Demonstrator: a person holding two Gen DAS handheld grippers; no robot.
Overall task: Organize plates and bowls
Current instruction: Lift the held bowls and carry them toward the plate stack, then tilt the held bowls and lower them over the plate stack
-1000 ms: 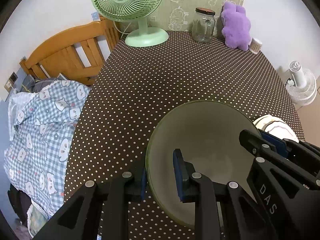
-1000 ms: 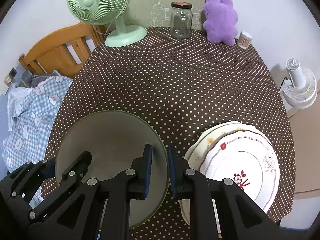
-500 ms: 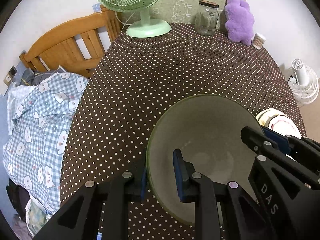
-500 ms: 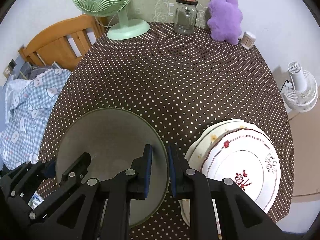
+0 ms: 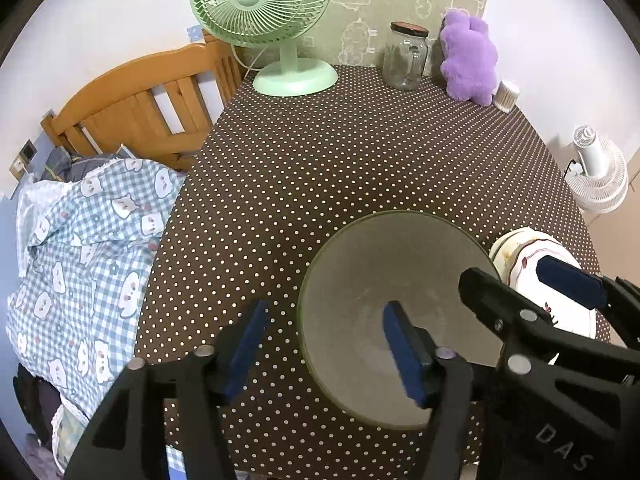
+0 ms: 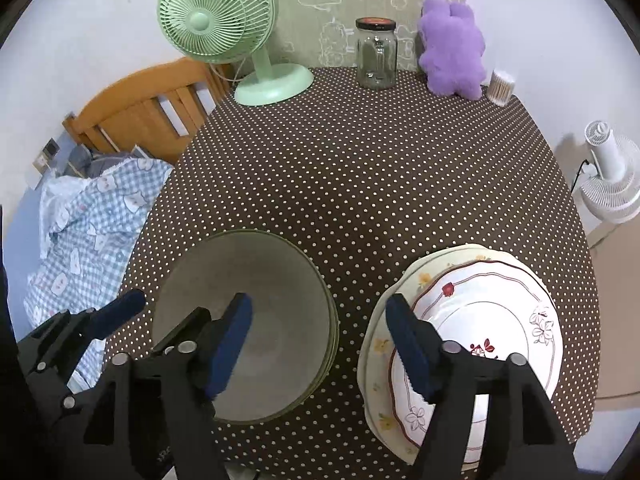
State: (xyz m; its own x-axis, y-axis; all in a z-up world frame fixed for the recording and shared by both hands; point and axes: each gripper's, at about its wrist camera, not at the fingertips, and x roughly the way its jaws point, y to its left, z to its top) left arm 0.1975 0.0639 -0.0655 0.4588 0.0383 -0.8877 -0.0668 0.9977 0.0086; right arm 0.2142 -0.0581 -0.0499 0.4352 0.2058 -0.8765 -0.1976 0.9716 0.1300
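Two grippers, left gripper (image 5: 324, 344) and right gripper (image 6: 320, 344), fingers spread wide, gripping nothing; bowl (image 6: 256, 320) resting left of plate stack (image 6: 480, 320), apparently sorted by type.

The right gripper (image 5: 532, 292) hides most of the stacked plates (image 5: 516, 252) in the left view.

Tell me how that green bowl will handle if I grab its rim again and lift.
The green bowl looks glazed and smooth, so its thin rim may slip between the pads. It seems to be ceramic, probably heavy for its size and breakable. Layered edges on its right side suggest several nested bowls, so lifting one rim might leave the rest behind. Both the left tongs and right tongs are open.
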